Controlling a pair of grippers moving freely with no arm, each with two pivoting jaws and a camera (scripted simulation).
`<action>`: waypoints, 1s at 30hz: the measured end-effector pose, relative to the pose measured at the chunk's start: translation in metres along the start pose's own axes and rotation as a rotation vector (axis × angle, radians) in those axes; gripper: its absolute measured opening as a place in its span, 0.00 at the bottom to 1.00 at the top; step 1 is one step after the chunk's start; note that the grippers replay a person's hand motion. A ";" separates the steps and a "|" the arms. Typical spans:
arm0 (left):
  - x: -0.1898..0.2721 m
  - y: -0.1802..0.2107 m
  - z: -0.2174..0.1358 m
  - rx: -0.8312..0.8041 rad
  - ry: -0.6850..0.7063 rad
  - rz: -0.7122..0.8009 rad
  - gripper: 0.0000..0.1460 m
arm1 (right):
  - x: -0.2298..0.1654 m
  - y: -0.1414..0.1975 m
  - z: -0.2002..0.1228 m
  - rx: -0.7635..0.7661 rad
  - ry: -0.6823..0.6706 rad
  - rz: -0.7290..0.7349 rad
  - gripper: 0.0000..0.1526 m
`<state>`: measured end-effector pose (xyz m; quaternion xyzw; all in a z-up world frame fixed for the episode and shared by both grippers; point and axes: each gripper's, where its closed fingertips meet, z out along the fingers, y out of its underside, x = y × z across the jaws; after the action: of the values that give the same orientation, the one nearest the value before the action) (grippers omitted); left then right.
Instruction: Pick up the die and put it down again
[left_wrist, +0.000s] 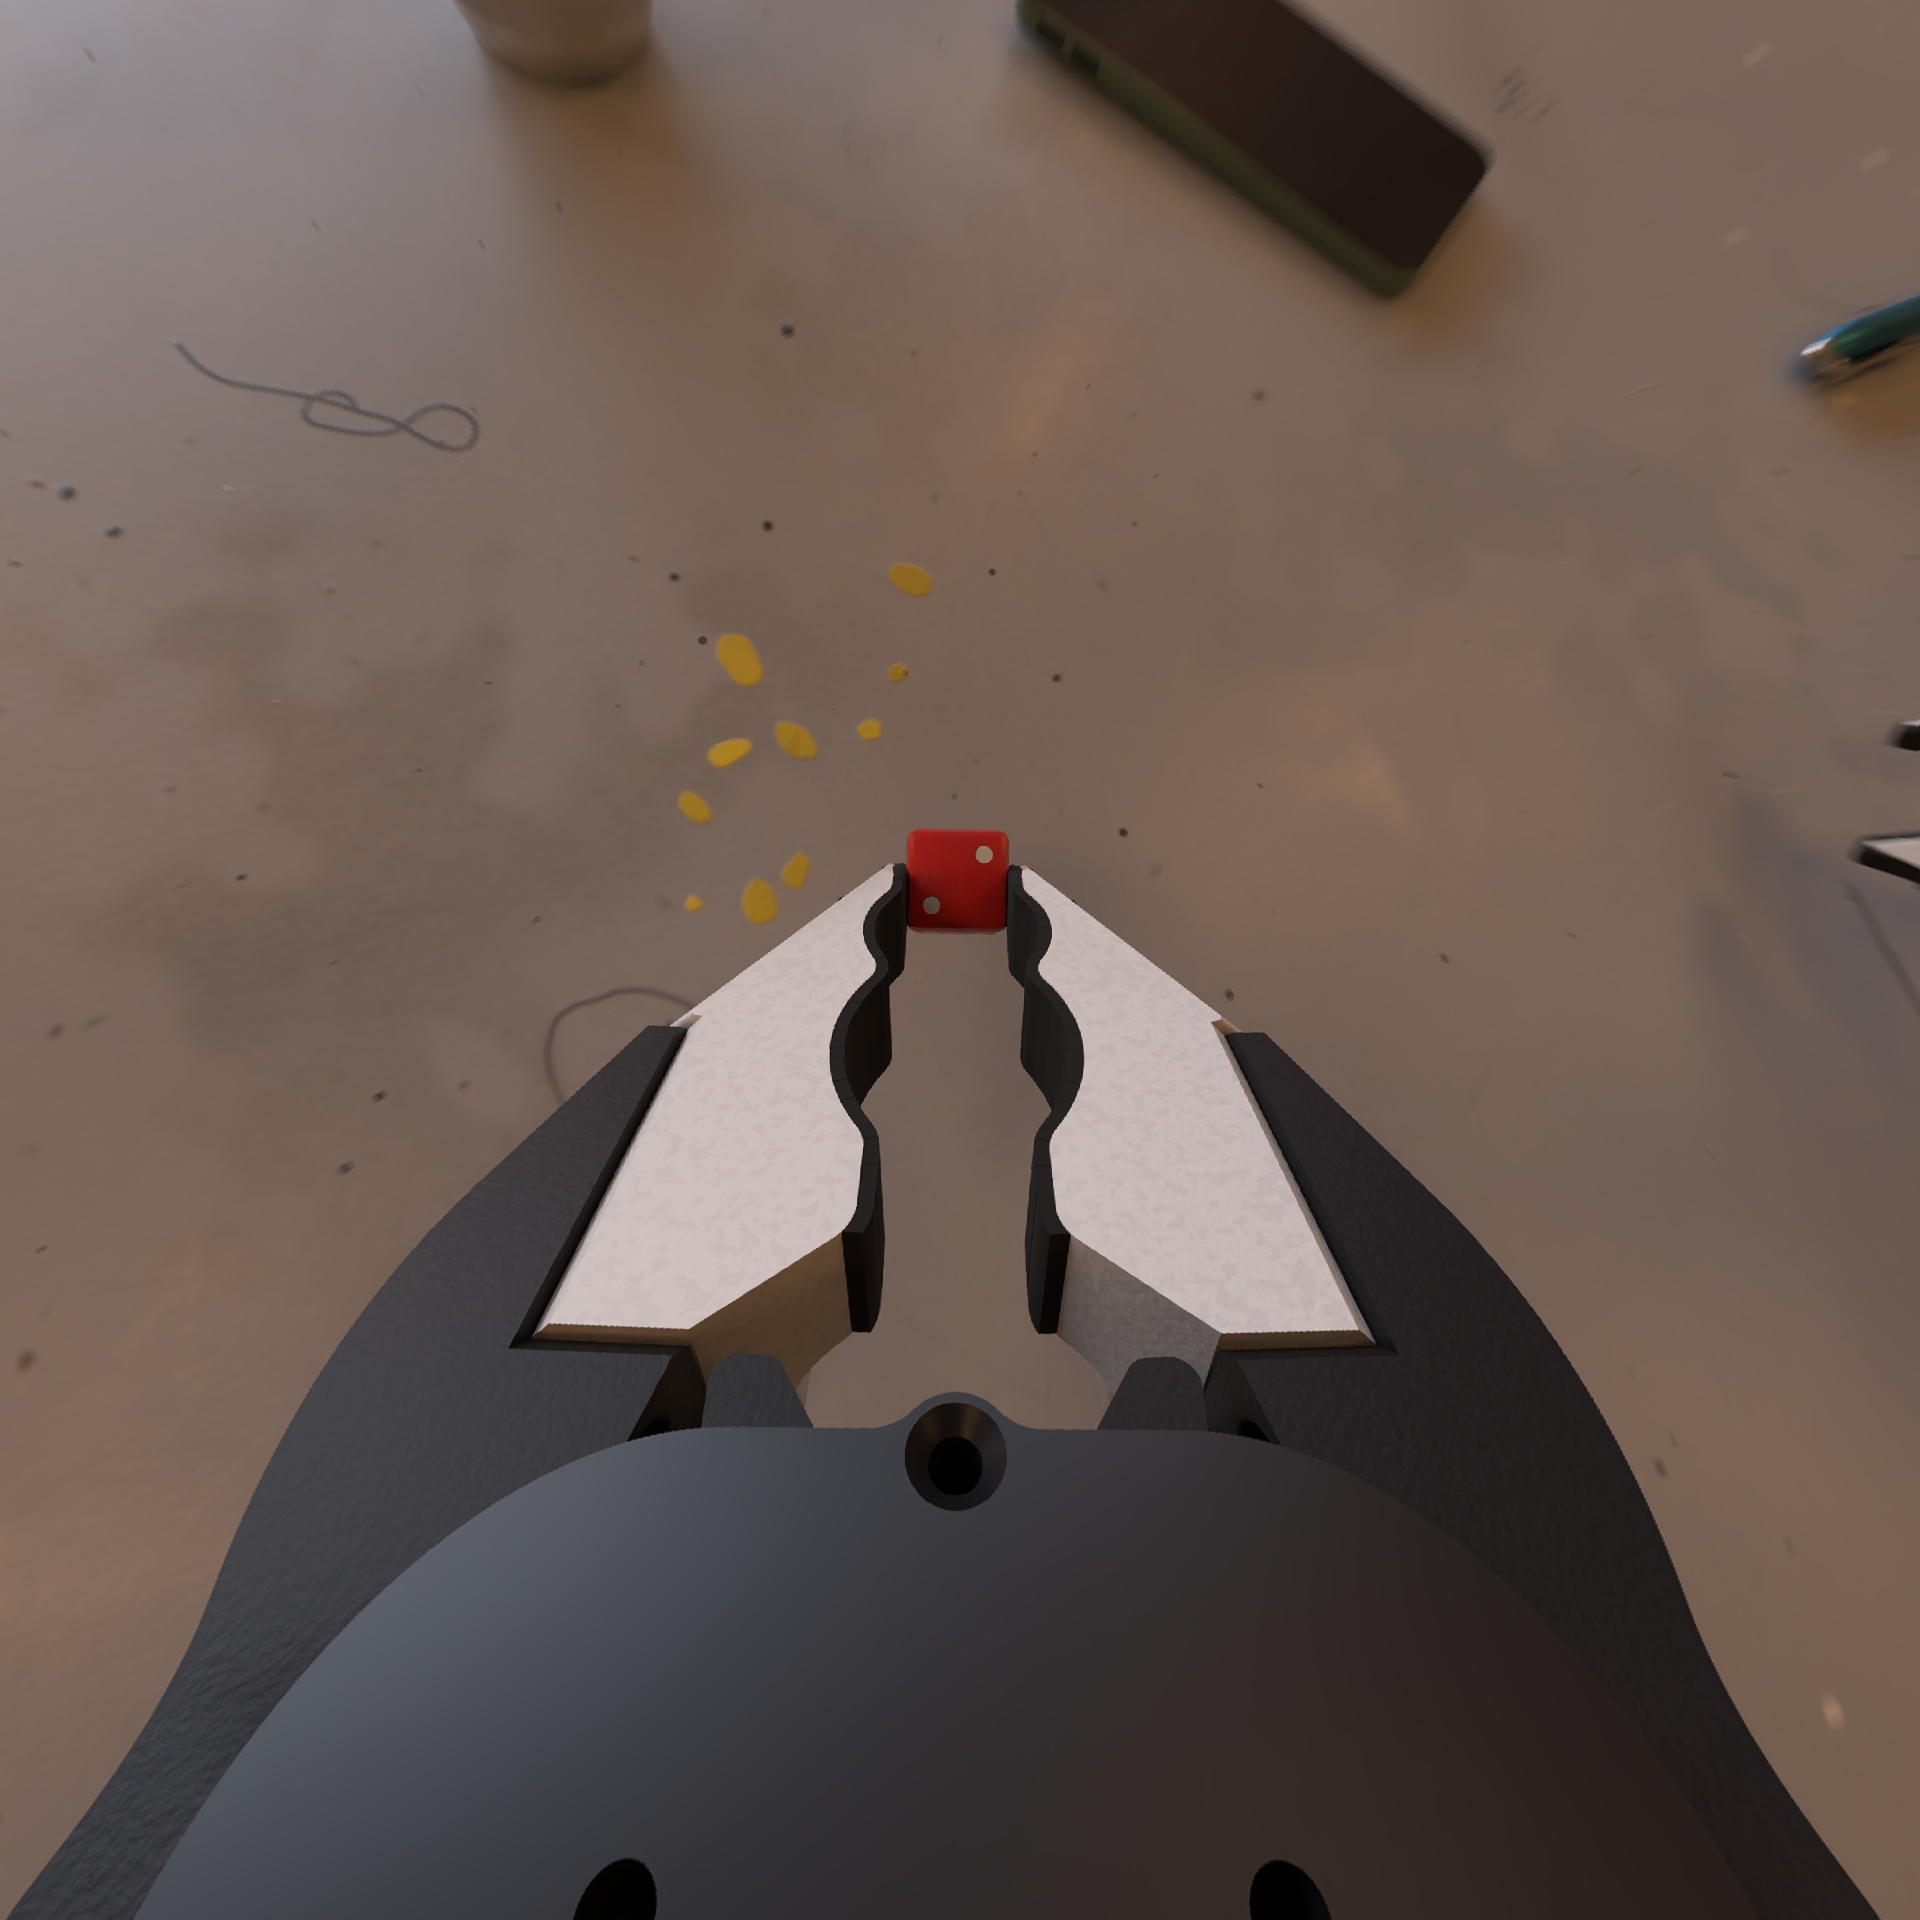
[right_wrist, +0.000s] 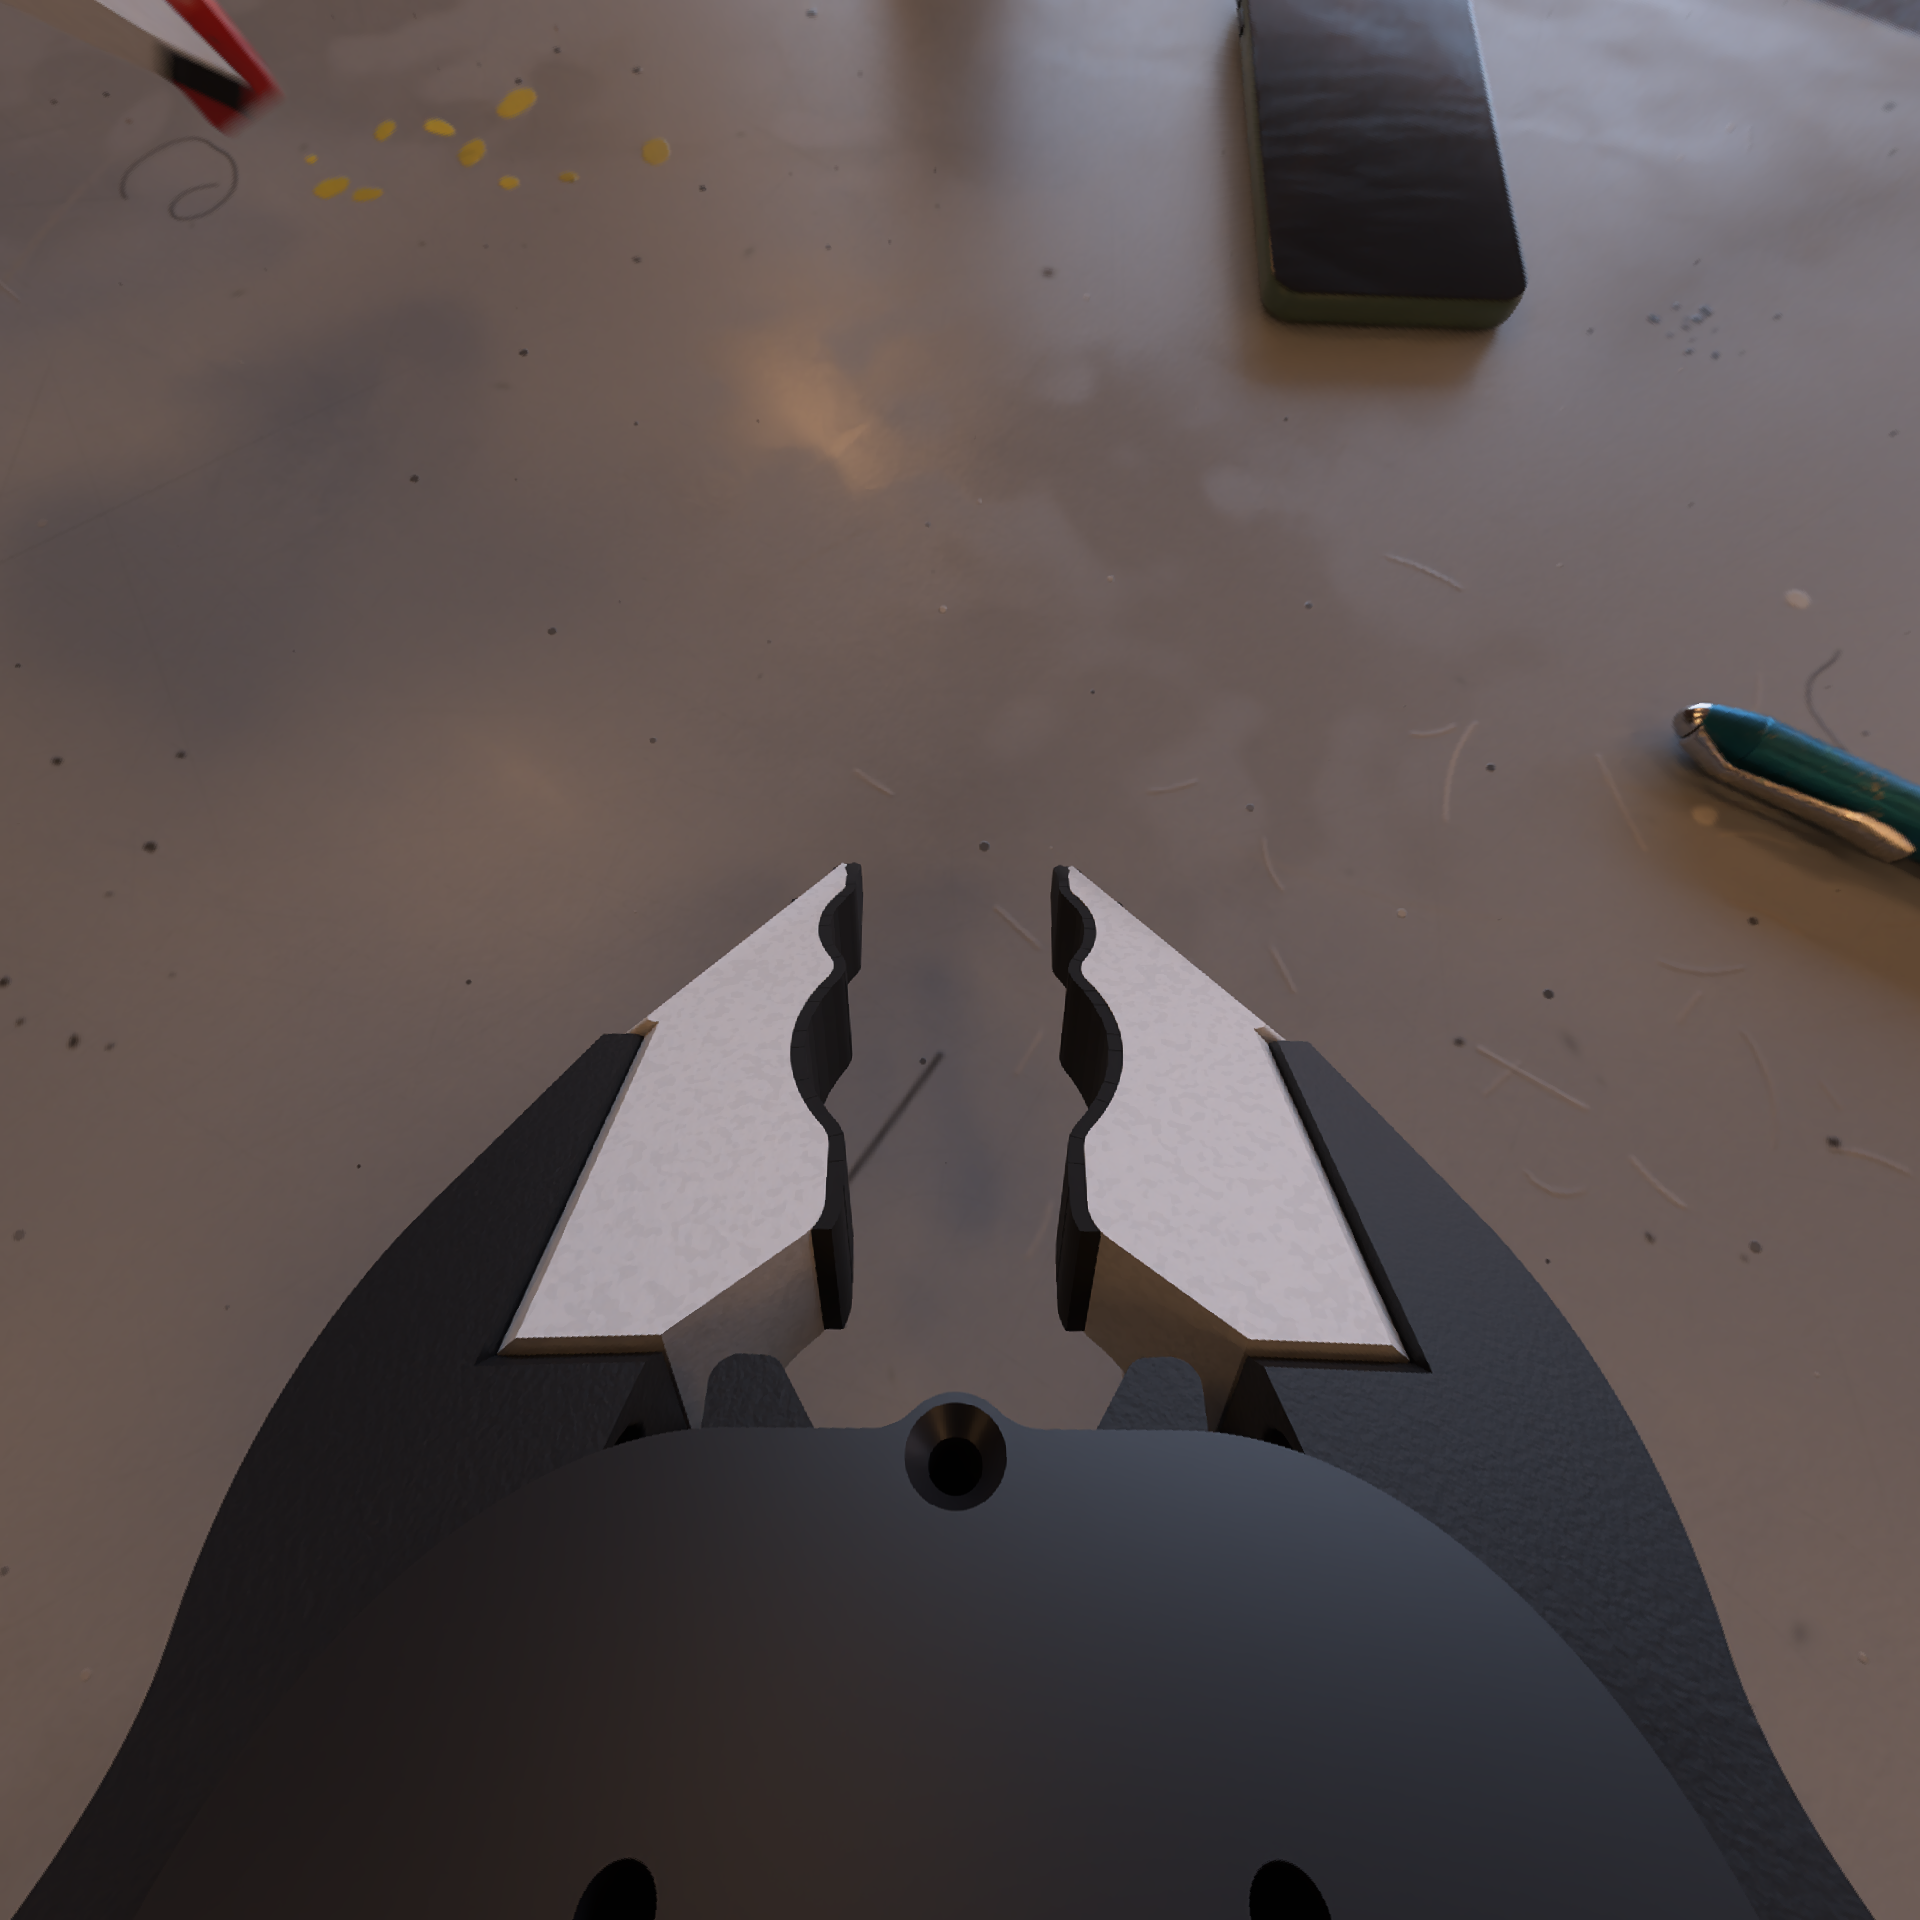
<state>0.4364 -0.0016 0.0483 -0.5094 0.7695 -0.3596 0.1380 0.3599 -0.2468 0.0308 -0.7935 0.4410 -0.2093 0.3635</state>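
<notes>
The red die (left_wrist: 956, 881) with white pips sits between the fingertips of my left gripper (left_wrist: 957, 894), which is shut on it. The jaws press both sides of the die over the brown table (left_wrist: 1351, 623). I cannot tell whether the die touches the table. The die also shows in the right wrist view (right_wrist: 231, 62), far at the top left, held in the left gripper's tip. My right gripper (right_wrist: 956, 883) is open and empty, over bare table.
A dark phone in a green case (left_wrist: 1268, 135) (right_wrist: 1382, 156) lies at the back right. A teal pen (left_wrist: 1860, 348) (right_wrist: 1797, 779) lies to the right. A cup base (left_wrist: 556, 36) is at the back left. Yellow spots (left_wrist: 738, 660) and a thread (left_wrist: 343, 410) mark the table.
</notes>
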 end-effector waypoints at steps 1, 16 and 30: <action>0.002 0.001 0.011 -0.027 -0.026 -0.001 0.12 | 0.000 -0.001 -0.001 0.010 0.005 -0.005 0.24; 0.004 -0.004 0.052 -0.167 -0.244 -0.052 0.13 | -0.006 -0.005 -0.008 0.055 -0.028 -0.039 0.24; 0.001 -0.003 0.044 -0.177 -0.238 -0.038 0.12 | -0.008 -0.004 -0.007 0.049 -0.041 -0.040 0.24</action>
<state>0.4630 -0.0216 0.0195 -0.5730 0.7667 -0.2300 0.1760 0.3530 -0.2418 0.0383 -0.7970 0.4124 -0.2108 0.3876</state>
